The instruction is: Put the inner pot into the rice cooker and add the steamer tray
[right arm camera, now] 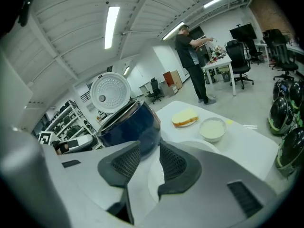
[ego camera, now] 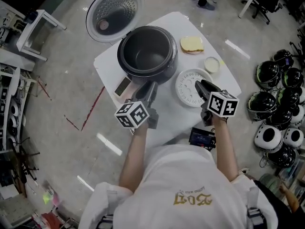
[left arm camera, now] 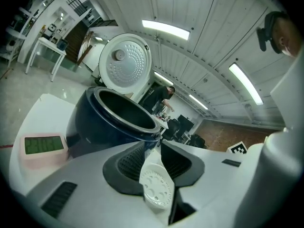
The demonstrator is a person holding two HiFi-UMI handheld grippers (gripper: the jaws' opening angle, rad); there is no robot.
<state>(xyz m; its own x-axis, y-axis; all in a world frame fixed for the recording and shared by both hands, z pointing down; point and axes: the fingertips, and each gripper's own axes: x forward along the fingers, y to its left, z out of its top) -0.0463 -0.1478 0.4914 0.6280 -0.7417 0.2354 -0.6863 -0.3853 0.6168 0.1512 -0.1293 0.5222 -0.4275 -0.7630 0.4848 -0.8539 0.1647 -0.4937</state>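
The person is standing over a small white counter (ego camera: 164, 120), holding a claw in each hand. The rice cooker (ego camera: 167, 73) is sitting near the middle of the counter with its lid (ego camera: 114, 13) swung fully open behind it. The dark inner pot (ego camera: 145, 56) is already sitting down inside it. The white steamer tray (ego camera: 186, 86) is lying flat on the counter just to the right of the cooker, not yet in the pot. The right claw (ego camera: 202, 86) is hovering over the tray with its jaws standing well apart and nothing between the pads; the tray's rim is showing below the gap. The left claw (ego camera: 150, 87) is pointing at the front of the cooker, close to its wall, with its jaws standing only narrowly apart. A white perforated shape (left arm camera: 156, 186) is showing in that gap, and I cannot tell what it is. A small flat device with a greenish display (ego camera: 123, 86) is lying beside the left claw. Farther back, a slice of bread (ego camera: 191, 44) and a small bowl (ego camera: 211, 64) are sitting near the counter's far edge. Helmets (ego camera: 276, 104) are lying on the floor to the right.
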